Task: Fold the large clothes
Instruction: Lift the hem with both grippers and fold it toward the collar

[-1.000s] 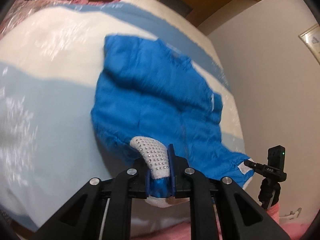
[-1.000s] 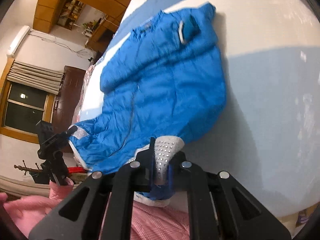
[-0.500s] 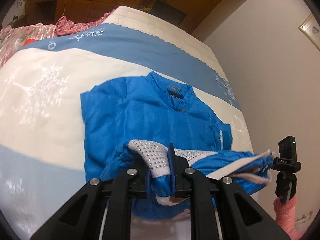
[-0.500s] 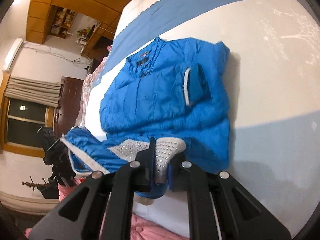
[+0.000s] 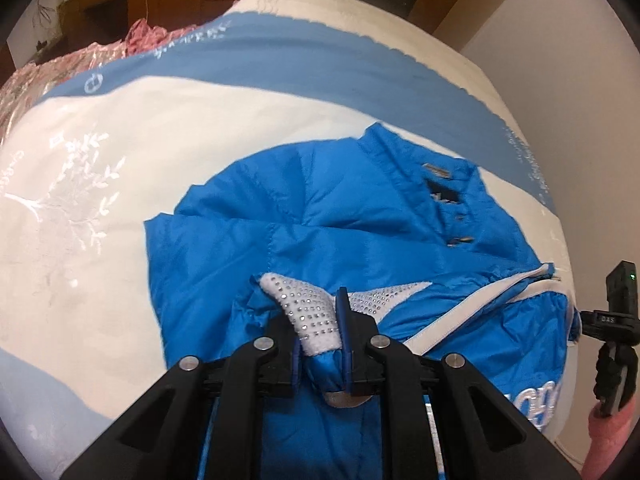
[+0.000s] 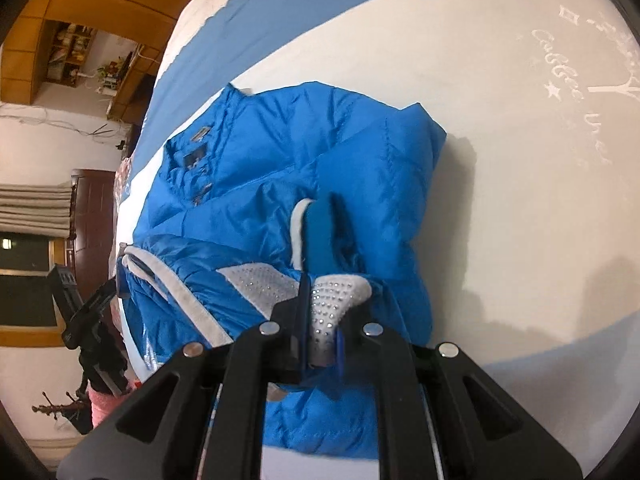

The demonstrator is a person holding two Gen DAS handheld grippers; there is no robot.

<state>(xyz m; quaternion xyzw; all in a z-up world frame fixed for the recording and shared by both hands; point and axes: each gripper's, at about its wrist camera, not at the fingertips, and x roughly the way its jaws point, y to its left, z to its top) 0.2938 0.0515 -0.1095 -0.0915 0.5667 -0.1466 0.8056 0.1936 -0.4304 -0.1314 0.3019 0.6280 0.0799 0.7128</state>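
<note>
Jacket: blue jacket [image 5: 360, 232] lies spread on the bed [image 5: 100, 152], collar at the far end and hem at the near end, lifted off the bed.
Long axis: runs from the hem, pinched in both jaws, straight away to the collar [image 5: 436, 184].
Left gripper [image 5: 320, 332]: jaws clenched on the studded white hem corner of the jacket.
Right gripper [image 6: 322, 320]: jaws clamped on the other studded hem corner, a folded cuff [image 6: 316, 232] just beyond it.
Key relation: the collar lies dead ahead of both grippers; each looks about equally near it, so the fold likely needs both carried forward together.
Change: a second ago the hem was down near the bed's near edge; now it is raised and carried over the jacket's body, toward the collar.
</note>
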